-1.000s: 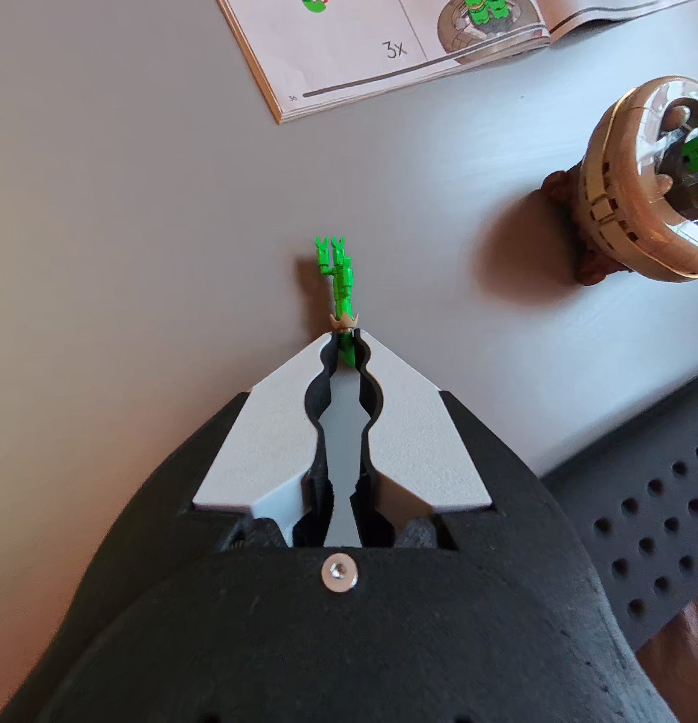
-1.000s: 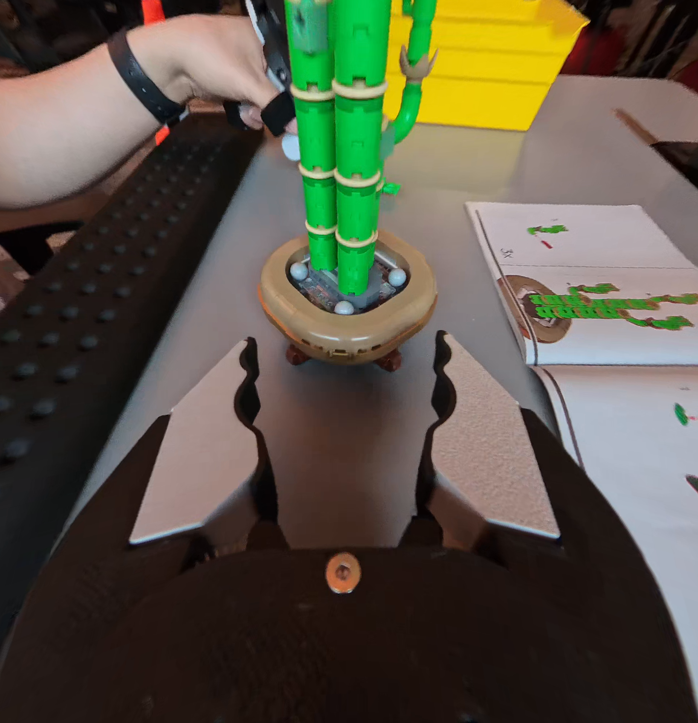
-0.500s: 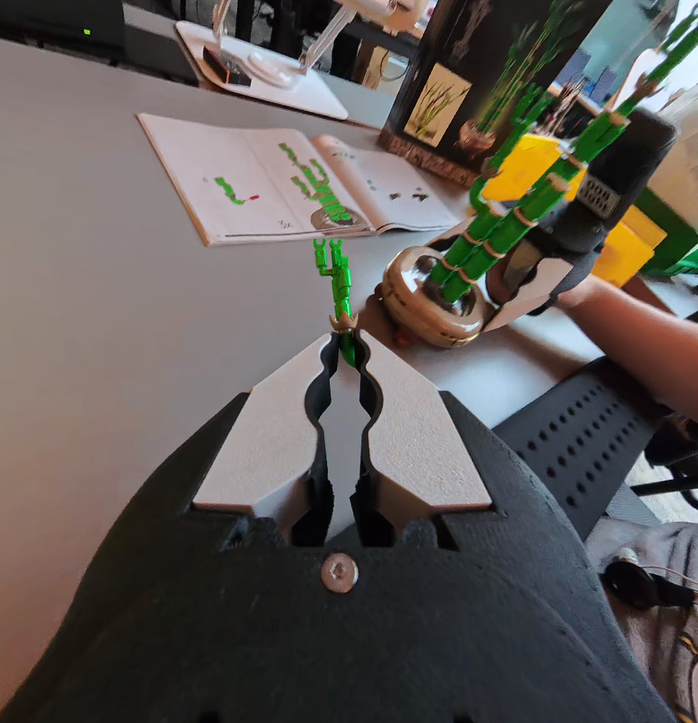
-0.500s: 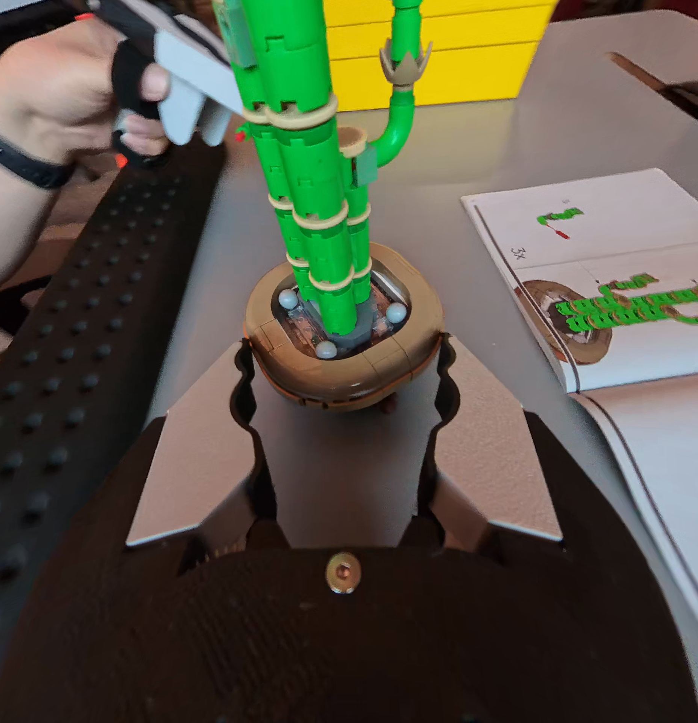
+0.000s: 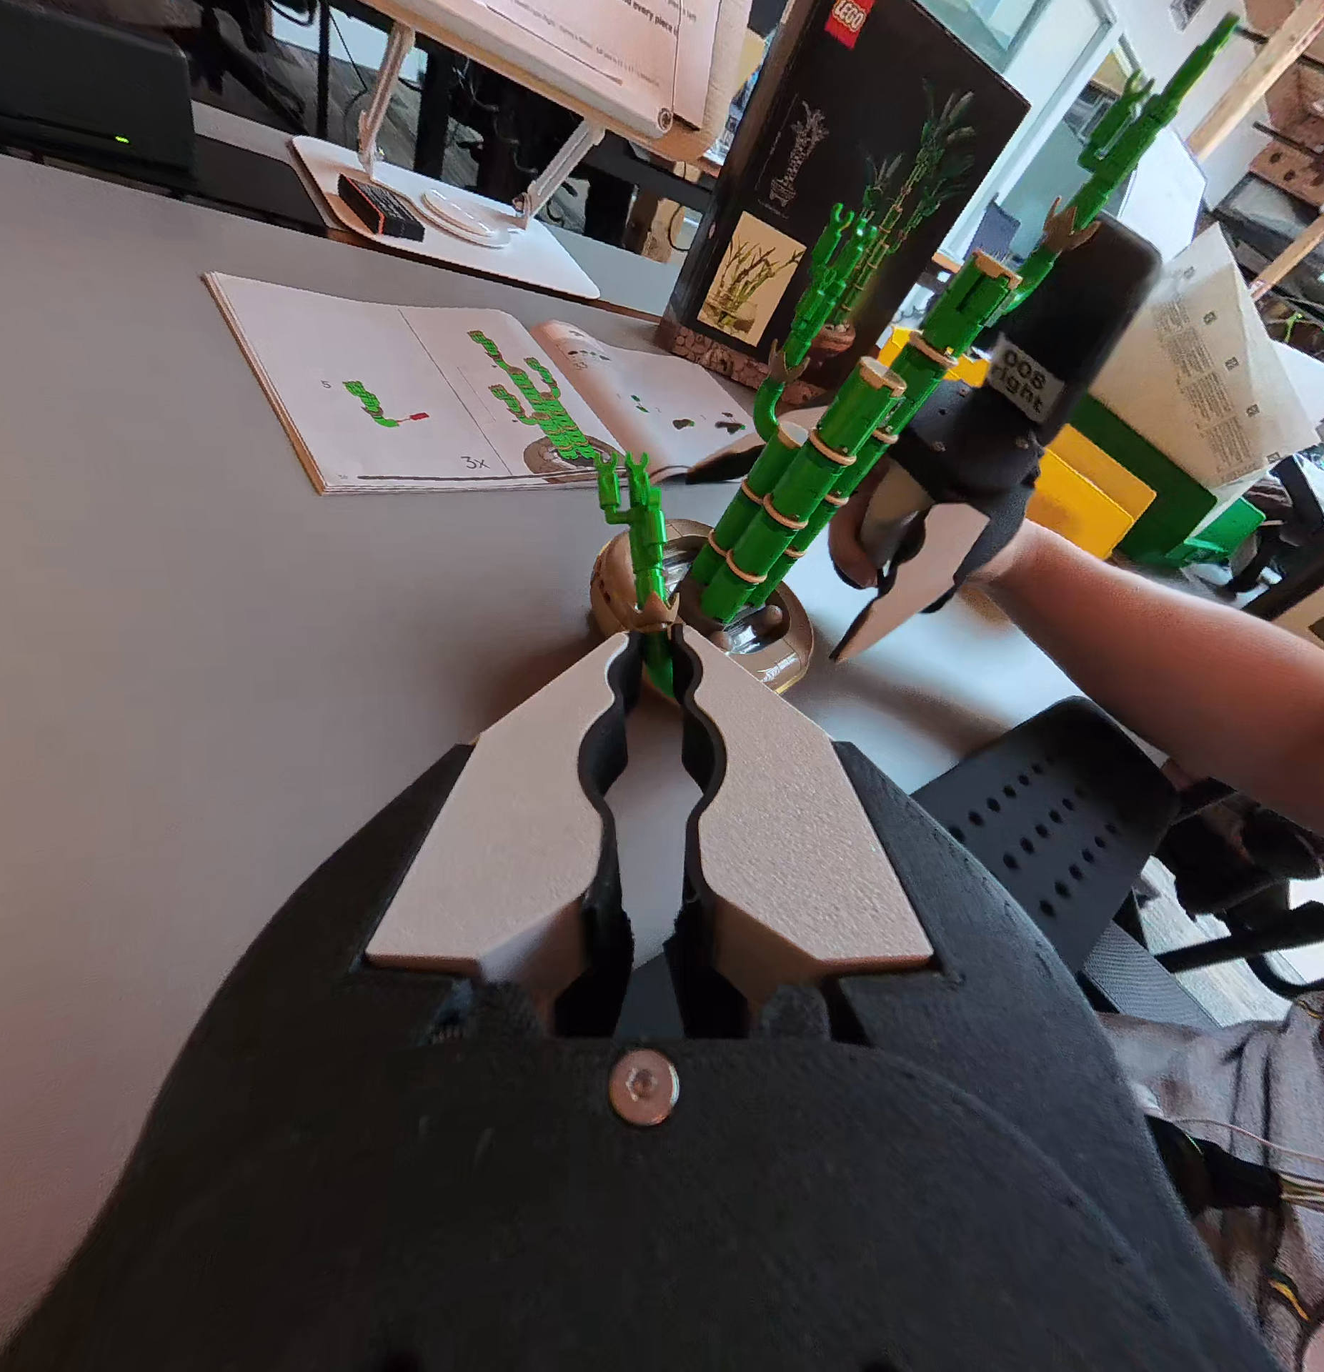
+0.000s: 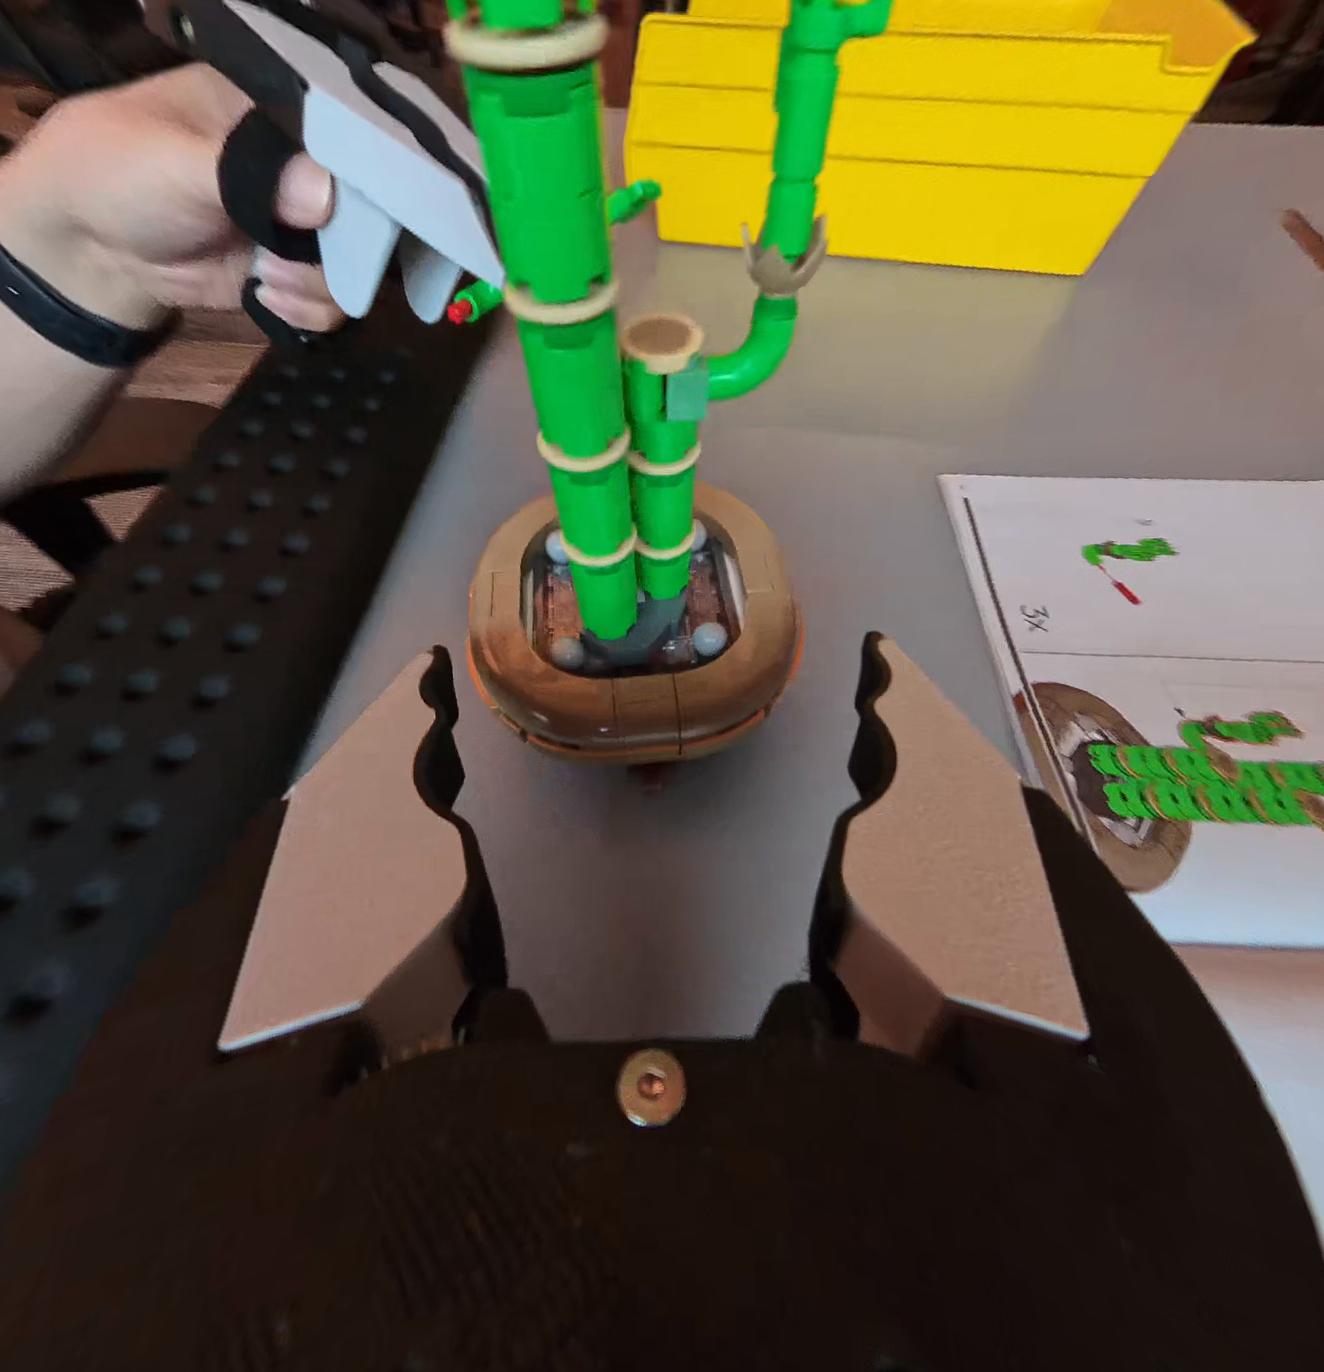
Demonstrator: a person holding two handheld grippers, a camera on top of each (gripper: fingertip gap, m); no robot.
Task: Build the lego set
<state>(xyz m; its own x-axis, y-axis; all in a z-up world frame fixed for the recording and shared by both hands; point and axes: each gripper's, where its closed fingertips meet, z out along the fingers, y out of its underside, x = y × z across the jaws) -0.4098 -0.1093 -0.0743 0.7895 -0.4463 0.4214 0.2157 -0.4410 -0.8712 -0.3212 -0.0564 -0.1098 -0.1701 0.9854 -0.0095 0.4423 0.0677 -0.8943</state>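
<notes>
A lego bamboo plant stands on the grey table: green stalks (image 6: 569, 371) in a round tan pot (image 6: 644, 713). It also shows in the left wrist view, stalks (image 5: 785, 512) and pot (image 5: 774, 653). My left gripper (image 5: 653, 646) is shut on a thin green branch piece (image 5: 647, 549) with a tan collar, held close beside the stalks; it also shows in the right wrist view (image 6: 391, 193). My right gripper (image 6: 653, 653) is open, its fingertips on either side of the pot's near rim without touching; it also shows in the left wrist view (image 5: 911, 564).
An open instruction booklet (image 5: 421, 401) lies beyond the pot, on the right in the right wrist view (image 6: 1163, 594). The black set box (image 5: 829, 185) and a yellow bin (image 6: 904, 163) stand behind. A black perforated surface (image 6: 161, 594) runs along the table edge. My right fingertips sit around 12 cm from my left ones.
My left gripper has brought the branch piece up close to the stalks. The plant has turned and stands more upright between my right fingertips.
</notes>
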